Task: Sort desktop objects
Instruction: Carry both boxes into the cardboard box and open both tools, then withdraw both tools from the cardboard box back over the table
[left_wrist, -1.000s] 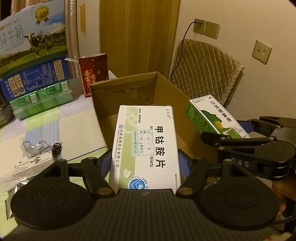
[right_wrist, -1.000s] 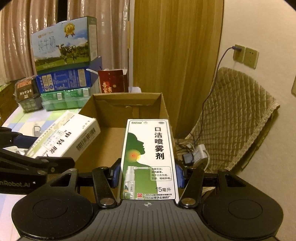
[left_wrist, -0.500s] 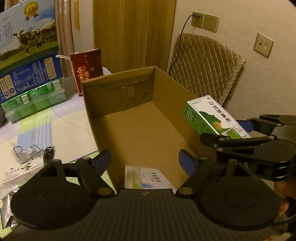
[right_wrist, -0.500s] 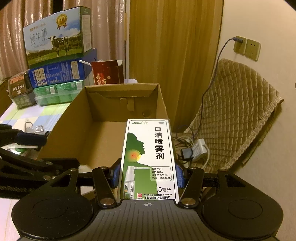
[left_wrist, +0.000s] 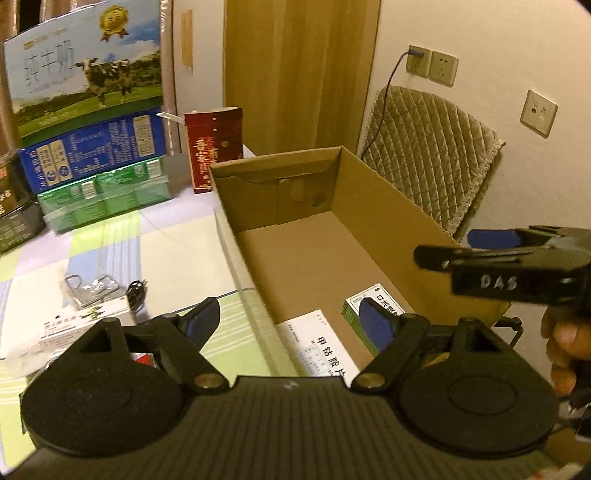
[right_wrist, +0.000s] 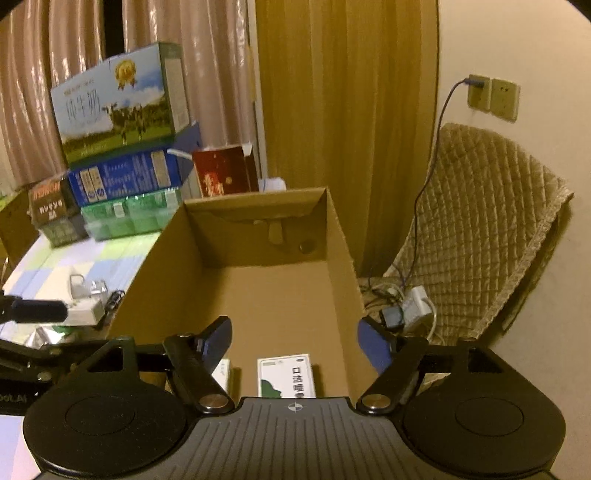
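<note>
An open cardboard box (left_wrist: 384, 206) (right_wrist: 340, 236) stands at the table's right edge. Inside it, at the near end, lie a white tablet box (left_wrist: 319, 347) (right_wrist: 223, 373) and a green-and-white spray box (left_wrist: 356, 306) (right_wrist: 288, 374), side by side. My left gripper (left_wrist: 290, 317) hangs open above the box's near left wall, holding nothing. My right gripper (right_wrist: 295, 336) is open above the spray box, with nothing between its fingers; it also shows in the left wrist view as the right gripper (left_wrist: 498, 251) over the box's right wall, held by a hand (left_wrist: 565, 343).
On the table left of the box lie a small white box (left_wrist: 70, 325), a metal clip (left_wrist: 92, 291) and a black cable (left_wrist: 136, 291). Stacked milk cartons (left_wrist: 88, 110) and a red box (left_wrist: 214, 147) stand at the back. A padded chair (right_wrist: 480, 240) stands right of the box.
One second ago each gripper held its box. The left gripper opened first and the tablet box dropped into the cardboard box; the right gripper then opened and the spray box now lies inside too.
</note>
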